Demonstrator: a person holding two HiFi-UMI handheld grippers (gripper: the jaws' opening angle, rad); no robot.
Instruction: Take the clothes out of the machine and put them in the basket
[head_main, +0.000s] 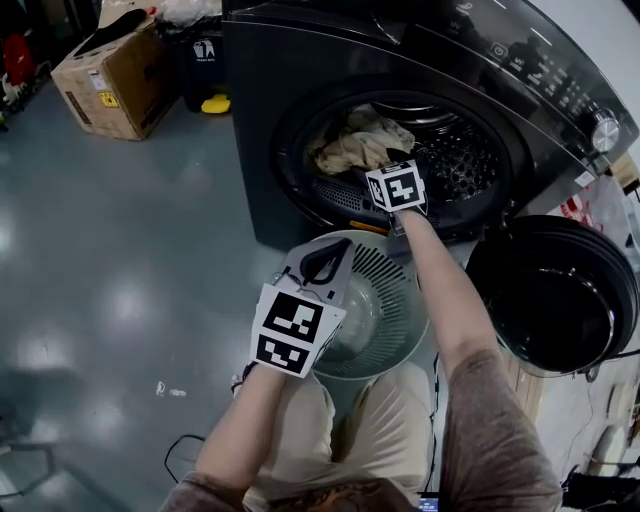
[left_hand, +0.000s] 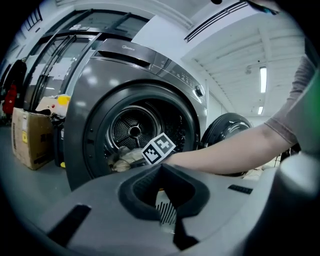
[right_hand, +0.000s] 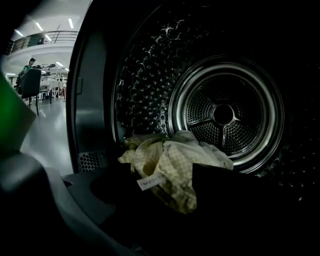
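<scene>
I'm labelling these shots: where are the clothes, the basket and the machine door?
clothes (head_main: 360, 143): head view, middle of the pale bundle.
basket (head_main: 395, 305): head view, bare inner wall.
door (head_main: 552, 297): head view, dark inner bowl.

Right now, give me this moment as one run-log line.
phase: pick from drum | right gripper: open, fingers either side of pale checked garment | left gripper: over basket rim | basket: no clothes visible
</scene>
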